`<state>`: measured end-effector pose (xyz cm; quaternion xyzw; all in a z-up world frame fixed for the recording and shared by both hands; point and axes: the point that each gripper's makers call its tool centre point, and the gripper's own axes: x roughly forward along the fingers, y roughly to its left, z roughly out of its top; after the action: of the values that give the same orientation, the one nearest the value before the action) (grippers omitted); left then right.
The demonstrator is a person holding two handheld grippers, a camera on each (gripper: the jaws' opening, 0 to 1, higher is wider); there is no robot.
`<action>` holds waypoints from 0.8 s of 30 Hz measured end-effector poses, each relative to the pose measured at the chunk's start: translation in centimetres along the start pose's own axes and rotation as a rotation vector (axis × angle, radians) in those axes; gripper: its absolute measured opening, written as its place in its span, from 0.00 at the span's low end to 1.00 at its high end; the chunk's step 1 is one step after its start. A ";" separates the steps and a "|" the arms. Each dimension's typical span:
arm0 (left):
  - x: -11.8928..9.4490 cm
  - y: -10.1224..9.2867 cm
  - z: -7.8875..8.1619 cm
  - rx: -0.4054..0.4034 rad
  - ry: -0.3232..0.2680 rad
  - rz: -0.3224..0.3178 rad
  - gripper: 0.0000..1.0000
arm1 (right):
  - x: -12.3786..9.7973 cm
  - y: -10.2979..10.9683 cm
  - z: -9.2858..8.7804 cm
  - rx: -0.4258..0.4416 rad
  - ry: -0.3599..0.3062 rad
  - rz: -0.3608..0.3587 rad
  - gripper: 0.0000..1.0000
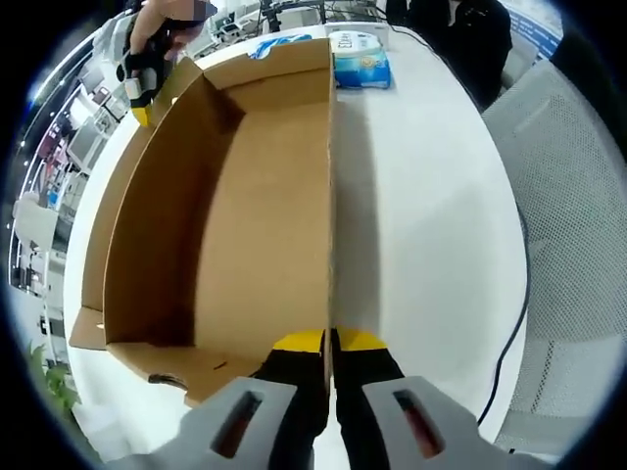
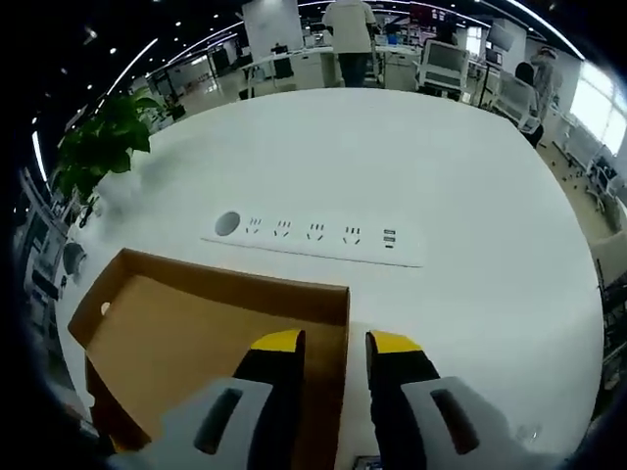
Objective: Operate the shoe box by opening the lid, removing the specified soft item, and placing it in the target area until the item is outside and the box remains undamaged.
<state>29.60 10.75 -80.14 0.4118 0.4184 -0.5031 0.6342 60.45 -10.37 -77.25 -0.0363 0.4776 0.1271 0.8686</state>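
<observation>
Open box (image 1: 265, 215) interior clear; tissue pack (image 1: 360, 61) stands beyond.

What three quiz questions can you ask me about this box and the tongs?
1. True or false: the open cardboard box is packed full of shoes.
2. Pick one: what do the left tongs pinch? A) the box's side wall. B) the blue-and-white pack. C) the black cable.
3. Fill the gap: in the right gripper view, a white power strip lies on the table past the box, and off to the left stands a green ____.

Key: 1 false, the part you can see inside is bare. 2 A. 3 plant.
</observation>
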 end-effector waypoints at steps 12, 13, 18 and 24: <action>0.0 0.1 0.1 0.005 0.000 0.006 0.01 | 0.4 -0.4 -1.8 0.016 0.070 -0.006 0.00; -0.1 0.1 0.1 0.004 0.001 0.006 0.01 | 0.3 -0.4 -1.9 0.033 0.073 -0.008 0.00; -0.1 0.3 0.1 0.000 0.003 0.002 0.00 | 0.0 -0.2 -1.5 0.029 0.062 -0.005 0.00; -0.1 0.4 0.1 -0.001 0.005 0.002 0.00 | -0.7 -0.2 -1.2 0.023 0.052 -0.009 0.00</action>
<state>29.96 10.74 -80.02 0.4135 0.4197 -0.5011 0.6338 59.16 -10.88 -77.30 -0.0318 0.5014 0.1165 0.8567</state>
